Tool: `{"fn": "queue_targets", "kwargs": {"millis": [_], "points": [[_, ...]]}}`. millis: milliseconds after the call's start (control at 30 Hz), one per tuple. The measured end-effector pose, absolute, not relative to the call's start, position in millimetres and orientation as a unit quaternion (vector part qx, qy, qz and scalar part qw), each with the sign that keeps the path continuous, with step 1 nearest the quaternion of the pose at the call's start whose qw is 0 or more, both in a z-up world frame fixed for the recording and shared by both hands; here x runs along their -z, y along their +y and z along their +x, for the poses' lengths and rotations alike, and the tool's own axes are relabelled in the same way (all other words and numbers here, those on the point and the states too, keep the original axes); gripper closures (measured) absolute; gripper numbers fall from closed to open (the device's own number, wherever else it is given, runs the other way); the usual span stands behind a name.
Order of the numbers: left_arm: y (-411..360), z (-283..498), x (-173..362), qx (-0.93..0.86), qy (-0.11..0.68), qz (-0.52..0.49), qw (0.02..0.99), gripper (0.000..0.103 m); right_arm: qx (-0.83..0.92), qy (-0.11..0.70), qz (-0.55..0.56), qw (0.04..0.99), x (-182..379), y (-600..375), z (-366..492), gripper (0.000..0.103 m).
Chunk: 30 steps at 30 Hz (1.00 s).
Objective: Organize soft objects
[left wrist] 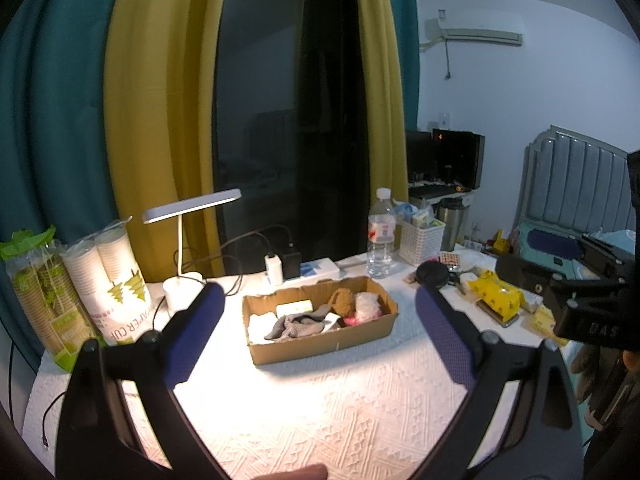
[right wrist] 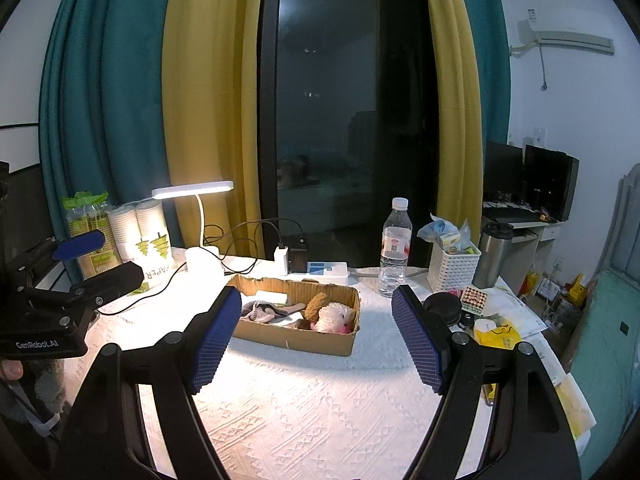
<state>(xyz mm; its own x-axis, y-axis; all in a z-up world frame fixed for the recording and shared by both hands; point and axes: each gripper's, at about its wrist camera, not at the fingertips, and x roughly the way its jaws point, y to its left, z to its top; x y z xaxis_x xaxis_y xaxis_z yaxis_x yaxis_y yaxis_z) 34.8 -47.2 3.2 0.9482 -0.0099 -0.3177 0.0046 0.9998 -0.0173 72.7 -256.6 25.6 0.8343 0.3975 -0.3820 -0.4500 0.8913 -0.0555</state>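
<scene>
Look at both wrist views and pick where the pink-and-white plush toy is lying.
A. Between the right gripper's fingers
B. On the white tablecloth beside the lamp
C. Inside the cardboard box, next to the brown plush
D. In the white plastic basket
C: the pink-and-white plush toy lies inside the cardboard box, right beside the brown plush; both grippers are open and empty.

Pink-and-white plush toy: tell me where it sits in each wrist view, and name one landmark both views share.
Left wrist: pink-and-white plush toy sits right of centre, in the cardboard box's right end.
Right wrist: the toy sits at centre, in the box's right end.
Shared landmark: water bottle behind the box.
</scene>
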Motion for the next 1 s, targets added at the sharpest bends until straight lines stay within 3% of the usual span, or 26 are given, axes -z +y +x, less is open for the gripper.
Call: {"fn": "queue_targets", "kwargs": {"millis": [1000], "points": [[-43.3, 32.9, -4.3, 0.007, 0.157, -0.017, 0.987, 0.006, -0.216, 0.185, -0.073, 0.956, -22.9, -256.4, 72.9, 0.023]]}}
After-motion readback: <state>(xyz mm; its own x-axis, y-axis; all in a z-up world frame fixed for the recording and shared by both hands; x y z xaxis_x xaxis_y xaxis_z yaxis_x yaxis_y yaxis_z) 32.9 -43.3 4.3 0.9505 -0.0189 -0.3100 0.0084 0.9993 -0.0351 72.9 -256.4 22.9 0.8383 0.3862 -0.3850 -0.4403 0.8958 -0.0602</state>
